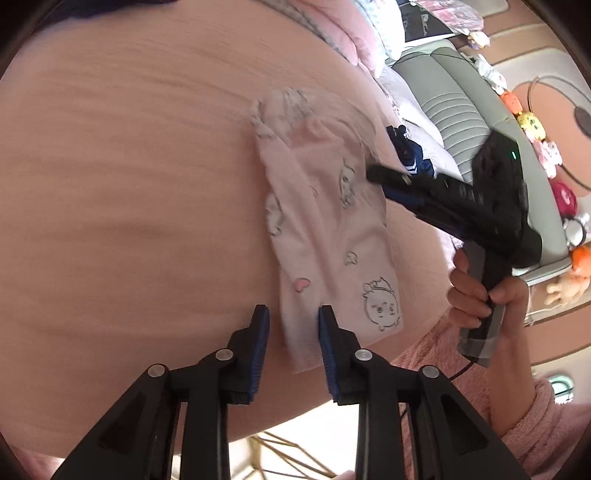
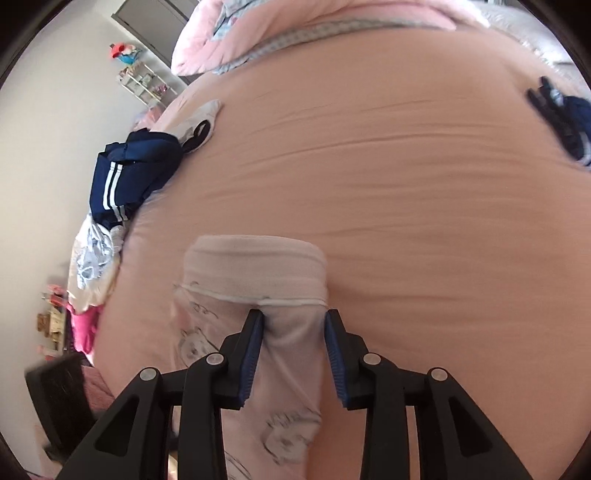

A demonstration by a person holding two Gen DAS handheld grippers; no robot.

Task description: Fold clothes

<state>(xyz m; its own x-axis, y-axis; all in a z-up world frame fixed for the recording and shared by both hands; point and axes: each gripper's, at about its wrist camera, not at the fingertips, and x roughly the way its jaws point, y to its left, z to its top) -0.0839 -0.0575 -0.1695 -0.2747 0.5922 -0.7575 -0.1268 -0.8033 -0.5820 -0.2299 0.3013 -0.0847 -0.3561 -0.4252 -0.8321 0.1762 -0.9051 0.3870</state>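
A pale pink garment with cartoon prints lies folded in a long strip on the pink bed sheet. My left gripper is open, its fingers on either side of the strip's near end. My right gripper reaches in from the right and touches the garment's right edge. In the right wrist view the right gripper is open over the garment, just below its white waistband, with cloth between the fingers.
Navy clothes with white stripes and other garments are piled at the bed's left edge. Another navy item lies at the far right. A pink quilt is heaped at the bed's head. Plush toys line the headboard.
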